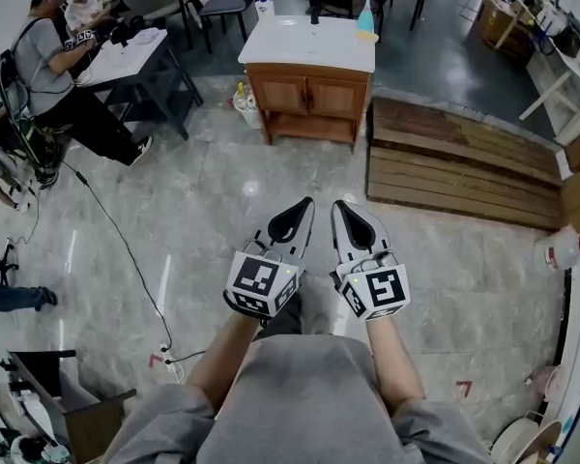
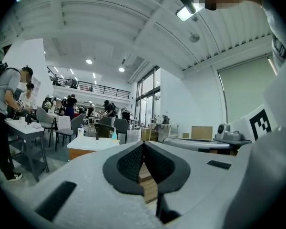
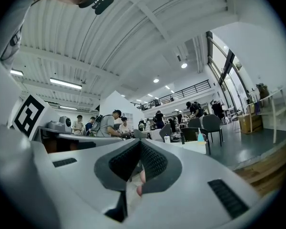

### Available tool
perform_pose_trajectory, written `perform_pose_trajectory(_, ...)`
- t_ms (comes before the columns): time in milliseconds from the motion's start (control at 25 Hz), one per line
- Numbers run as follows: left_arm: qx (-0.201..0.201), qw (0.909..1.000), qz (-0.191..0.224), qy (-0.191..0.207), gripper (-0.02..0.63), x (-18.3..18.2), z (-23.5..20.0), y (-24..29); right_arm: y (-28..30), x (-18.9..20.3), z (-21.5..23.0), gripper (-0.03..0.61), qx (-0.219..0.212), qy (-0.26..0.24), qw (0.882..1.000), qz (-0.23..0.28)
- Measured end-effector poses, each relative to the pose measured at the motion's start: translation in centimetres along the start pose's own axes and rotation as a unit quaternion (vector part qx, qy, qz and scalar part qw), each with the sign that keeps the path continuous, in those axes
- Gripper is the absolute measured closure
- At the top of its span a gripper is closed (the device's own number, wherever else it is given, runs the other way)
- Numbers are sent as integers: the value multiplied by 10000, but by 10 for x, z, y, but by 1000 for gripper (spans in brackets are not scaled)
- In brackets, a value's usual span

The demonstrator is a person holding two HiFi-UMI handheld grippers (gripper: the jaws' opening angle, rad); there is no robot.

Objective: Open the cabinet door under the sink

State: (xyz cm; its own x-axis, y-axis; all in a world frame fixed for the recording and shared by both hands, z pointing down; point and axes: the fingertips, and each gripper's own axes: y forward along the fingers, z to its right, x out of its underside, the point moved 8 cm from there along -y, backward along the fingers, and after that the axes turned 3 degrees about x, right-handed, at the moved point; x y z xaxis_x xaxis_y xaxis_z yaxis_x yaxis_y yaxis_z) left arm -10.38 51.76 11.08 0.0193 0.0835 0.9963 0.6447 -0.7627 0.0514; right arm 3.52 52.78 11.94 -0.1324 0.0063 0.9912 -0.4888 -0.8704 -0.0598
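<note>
Nothing is done yet: the cabinet doors (image 1: 309, 96) under the sink (image 1: 307, 43) look closed, well apart from the left gripper (image 1: 303, 209) and right gripper (image 1: 340, 209), both pinched together and empty.

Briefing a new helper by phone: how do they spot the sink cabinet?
Look across the grey floor to the plank platform; the cabinet stands at its left end. It is the only wooden unit with a white sink top, two panelled doors and a blue bottle on its right corner.
</note>
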Motion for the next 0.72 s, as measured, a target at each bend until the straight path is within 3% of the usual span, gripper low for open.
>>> perform_pose_trajectory(720,391,9991,-87,-140,606,-1,-133,71,144,16,13,571,304,-124,9991,-270)
